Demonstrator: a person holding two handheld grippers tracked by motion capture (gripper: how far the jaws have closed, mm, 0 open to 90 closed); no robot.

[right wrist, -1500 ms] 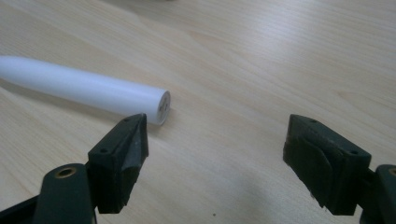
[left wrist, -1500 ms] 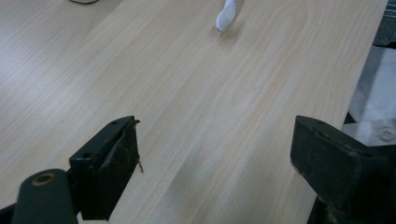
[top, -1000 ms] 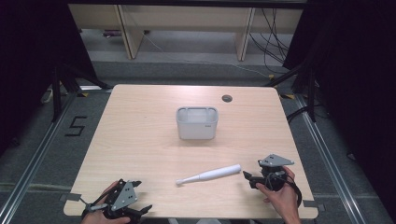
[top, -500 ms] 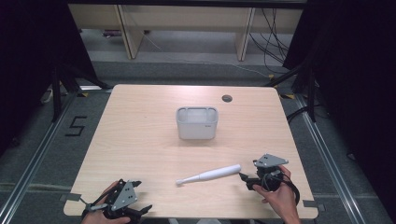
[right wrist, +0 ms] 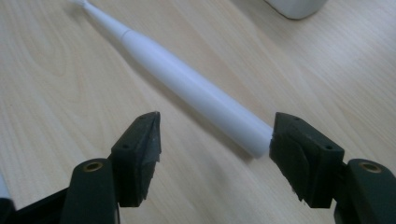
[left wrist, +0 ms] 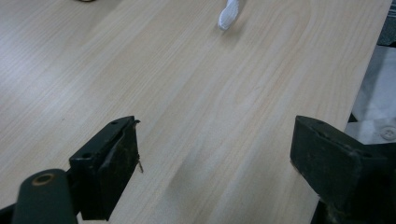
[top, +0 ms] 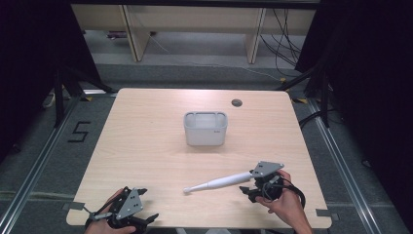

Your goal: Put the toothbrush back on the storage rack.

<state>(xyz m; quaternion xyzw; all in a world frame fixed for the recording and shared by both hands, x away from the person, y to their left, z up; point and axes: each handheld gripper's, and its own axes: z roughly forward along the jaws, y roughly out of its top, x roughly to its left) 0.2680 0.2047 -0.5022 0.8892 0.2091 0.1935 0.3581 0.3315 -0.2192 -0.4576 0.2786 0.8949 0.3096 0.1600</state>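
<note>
A white electric toothbrush (top: 219,183) lies on the wooden table (top: 146,146) near its front edge, with the brush head pointing left. My right gripper (top: 247,185) sits at its thick end. In the right gripper view, the toothbrush handle (right wrist: 187,84) ends between the jaws of the right gripper (right wrist: 215,131), right beside the right-hand jaw and well apart from the left one. These jaws have just been closing but stand open. My left gripper (top: 146,204) rests at the front left corner, open with nothing between its jaws (left wrist: 215,135). The brush head (left wrist: 229,14) shows far off.
A white rectangular container (top: 205,129) stands upright at the table's middle, and its corner (right wrist: 294,7) shows in the right gripper view. A small round hole (top: 236,103) sits near the far edge. Bare wood lies between the container and the toothbrush.
My right gripper has moved left and slightly up, so its jaws now reach the toothbrush's thick end. The toothbrush and the left gripper have stayed put.
</note>
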